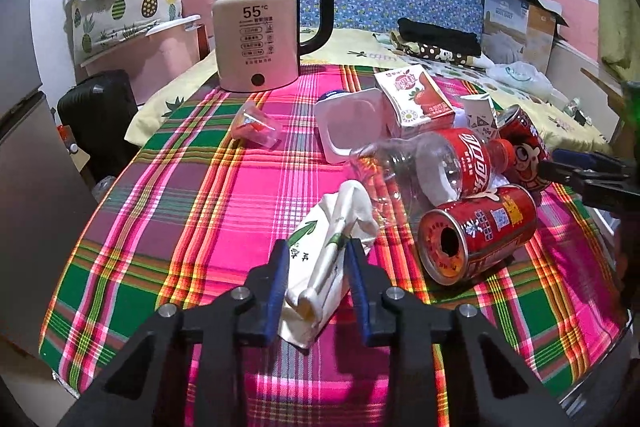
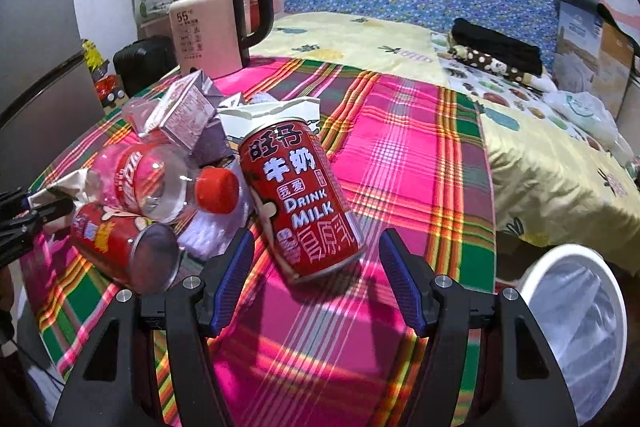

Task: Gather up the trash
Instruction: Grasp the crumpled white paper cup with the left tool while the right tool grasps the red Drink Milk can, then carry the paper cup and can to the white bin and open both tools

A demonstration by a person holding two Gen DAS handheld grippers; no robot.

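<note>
On the pink plaid cloth point(image 1: 208, 187) lies a white paper wrapper point(image 1: 308, 291) with green print, and my left gripper point(image 1: 318, 247) is shut on it, a blue pad against each side. A pile of trash sits to its right: a clear cola bottle point(image 1: 440, 163), a red can point(image 1: 476, 231) on its side, a red juice carton point(image 1: 416, 99) and a white tub point(image 1: 348, 123). In the right wrist view my right gripper point(image 2: 317, 239) stands open around the lower end of a red milk can point(image 2: 300, 195), with its pads clear of the can.
A pink electric kettle point(image 1: 260, 39) stands at the cloth's far edge, with a small plastic cup point(image 1: 256, 127) in front of it. A white bin with a liner point(image 2: 576, 327) is low at the right. Bedding and folded clothes point(image 2: 496, 55) lie behind.
</note>
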